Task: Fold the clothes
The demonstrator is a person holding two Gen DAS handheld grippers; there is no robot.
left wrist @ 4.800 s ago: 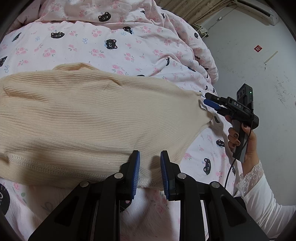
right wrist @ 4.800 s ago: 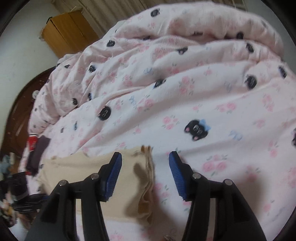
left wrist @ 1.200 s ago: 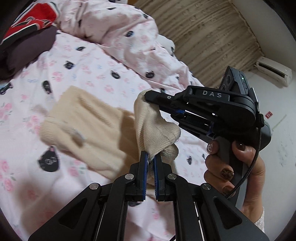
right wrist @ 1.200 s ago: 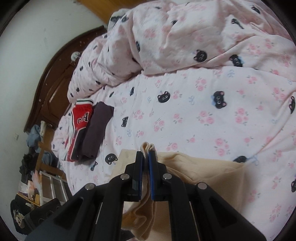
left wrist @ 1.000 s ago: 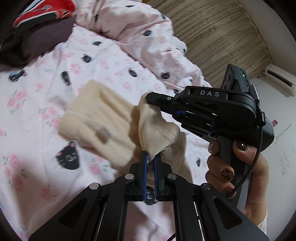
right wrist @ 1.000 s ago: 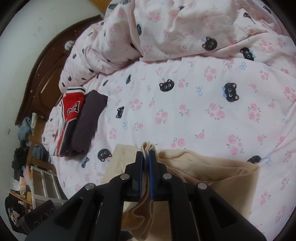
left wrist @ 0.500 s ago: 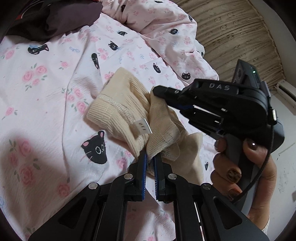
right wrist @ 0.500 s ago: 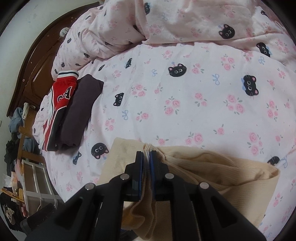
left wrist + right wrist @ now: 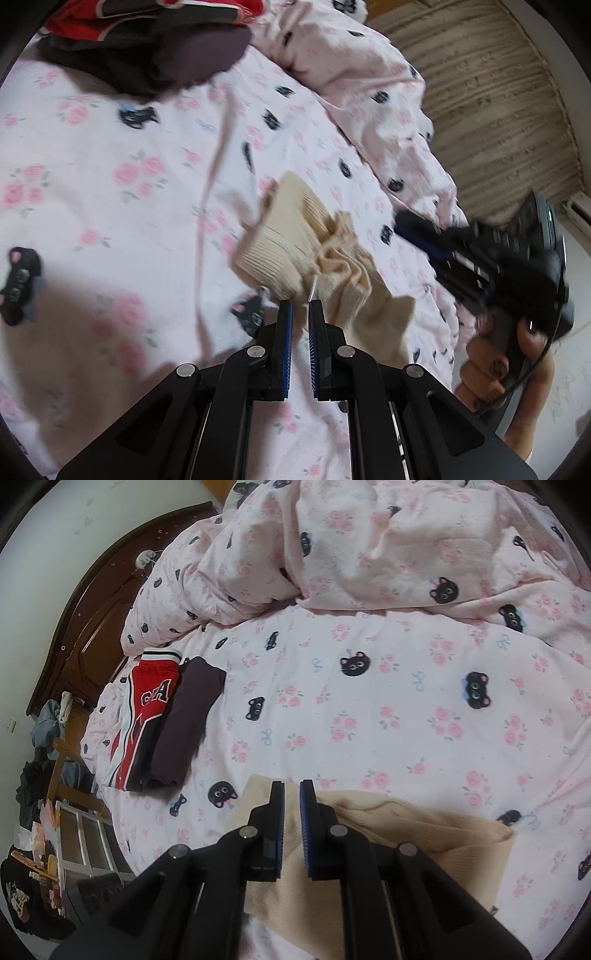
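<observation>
I work over a bed covered with a pink sheet point(image 9: 369, 701) printed with roses, bows and black cat faces. A bunched quilt point(image 9: 369, 535) of the same print fills the top of the right wrist view, and a dark wooden headboard point(image 9: 85, 627) curves along the upper left against a white wall. At the lower left edge I see a white rack point(image 9: 85, 834) and clutter on the floor. In the left wrist view a beige ribbed curtain point(image 9: 491, 122) hangs in the upper right.

The cream knitted sweater point(image 9: 424, 856) lies on the sheet in the lower middle of the right wrist view, its long axis going from left to right across the frame. In the left wrist view the sweater point(image 9: 295, 243) is a bundle at centre, its long axis running from upper left to lower right.

On the left of the right wrist view there are folded clothes: a red jersey point(image 9: 147, 716) with white letters, of which I read only a "A" clearly, and a dark garment point(image 9: 188, 720) just beside it.

My left tool point(image 9: 300, 314) has a narrow gap between its fingers, nothing pinched. My right tool point(image 9: 291, 794) is also slightly spread, just above the sweater. In the left wrist view the right tool point(image 9: 406, 225) is blurred.
</observation>
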